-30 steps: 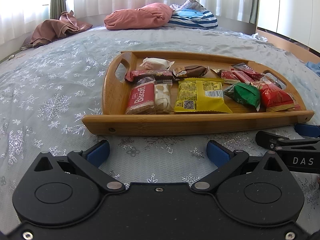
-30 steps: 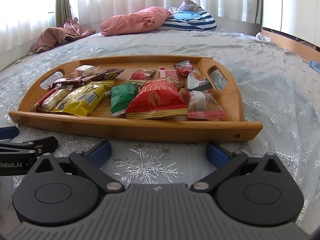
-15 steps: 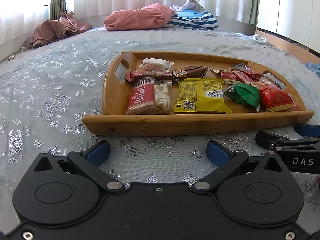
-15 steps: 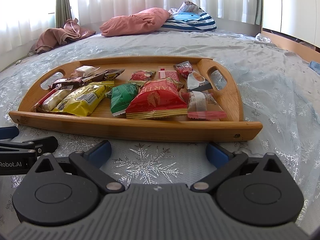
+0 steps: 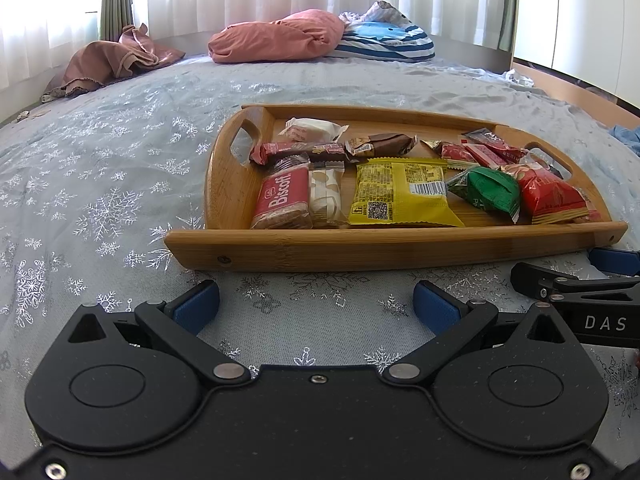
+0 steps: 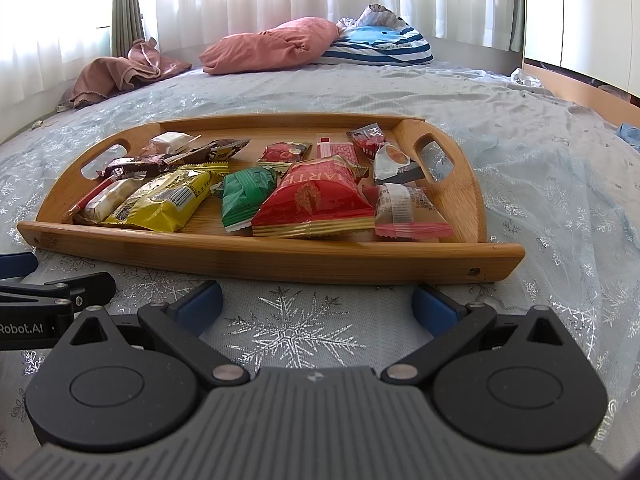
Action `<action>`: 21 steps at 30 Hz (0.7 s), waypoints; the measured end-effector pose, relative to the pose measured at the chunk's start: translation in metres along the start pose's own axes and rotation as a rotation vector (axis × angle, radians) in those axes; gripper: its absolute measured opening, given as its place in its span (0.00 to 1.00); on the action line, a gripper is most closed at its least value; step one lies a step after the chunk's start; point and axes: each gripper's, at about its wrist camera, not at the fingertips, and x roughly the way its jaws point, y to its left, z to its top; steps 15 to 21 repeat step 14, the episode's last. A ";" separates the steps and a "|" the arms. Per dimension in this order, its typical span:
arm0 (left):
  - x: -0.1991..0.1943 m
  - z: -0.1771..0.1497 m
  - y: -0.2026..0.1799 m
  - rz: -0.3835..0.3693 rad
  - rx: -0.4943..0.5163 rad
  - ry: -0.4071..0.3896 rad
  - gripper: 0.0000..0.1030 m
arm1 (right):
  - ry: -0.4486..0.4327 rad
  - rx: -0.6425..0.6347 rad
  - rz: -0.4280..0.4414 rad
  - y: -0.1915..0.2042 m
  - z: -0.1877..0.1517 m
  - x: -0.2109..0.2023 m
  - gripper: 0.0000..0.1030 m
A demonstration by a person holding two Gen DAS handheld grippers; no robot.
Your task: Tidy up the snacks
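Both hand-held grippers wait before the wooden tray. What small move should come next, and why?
Probably ease the open left hand-held gripper forward over the bamboo tray's near rim toward the red Biscoff biscuit packet. That packet lies nearest, and neither the left nor the right hand-held gripper holds anything.

"Biscoff" marks the red packet [image 5: 280,200], "DAS" the right gripper [image 5: 600,312], and "Robot.AI" the left gripper [image 6: 28,326].

Black left claw [image 5: 316,306] and grey-ribbed right claw [image 6: 316,306], blue pads, silver pivot screws.
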 end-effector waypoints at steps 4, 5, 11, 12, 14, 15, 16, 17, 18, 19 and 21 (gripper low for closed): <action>0.000 0.000 0.000 0.000 0.000 -0.001 1.00 | -0.001 0.000 0.000 0.000 0.000 0.000 1.00; 0.000 0.000 0.000 0.000 0.000 -0.001 1.00 | -0.001 0.000 0.000 0.000 0.000 0.000 1.00; 0.000 0.002 0.000 -0.002 -0.002 -0.005 1.00 | -0.002 0.000 0.000 0.000 0.000 0.000 1.00; 0.000 0.002 0.000 -0.002 -0.002 -0.005 1.00 | -0.002 0.000 0.000 0.000 0.000 0.000 1.00; 0.000 0.002 0.000 -0.001 -0.002 -0.005 1.00 | -0.001 0.000 0.000 0.000 0.000 0.000 1.00; 0.000 0.002 0.000 -0.001 -0.002 -0.005 1.00 | -0.001 0.000 0.000 0.000 0.000 0.000 1.00; 0.000 0.002 0.000 -0.001 -0.002 -0.005 1.00 | -0.001 0.000 0.000 0.000 0.000 0.000 1.00; 0.000 0.002 0.000 -0.001 -0.002 -0.005 1.00 | -0.001 0.000 0.000 0.000 0.000 0.000 1.00; 0.000 0.002 0.000 -0.001 -0.002 -0.005 1.00 | -0.001 0.000 0.000 0.000 0.000 0.000 1.00; 0.000 0.002 0.000 -0.001 -0.002 -0.005 1.00 | -0.001 0.000 0.000 0.000 0.000 0.000 1.00; 0.000 0.002 0.000 -0.001 -0.002 -0.005 1.00 | -0.001 0.000 0.000 0.000 0.000 0.000 1.00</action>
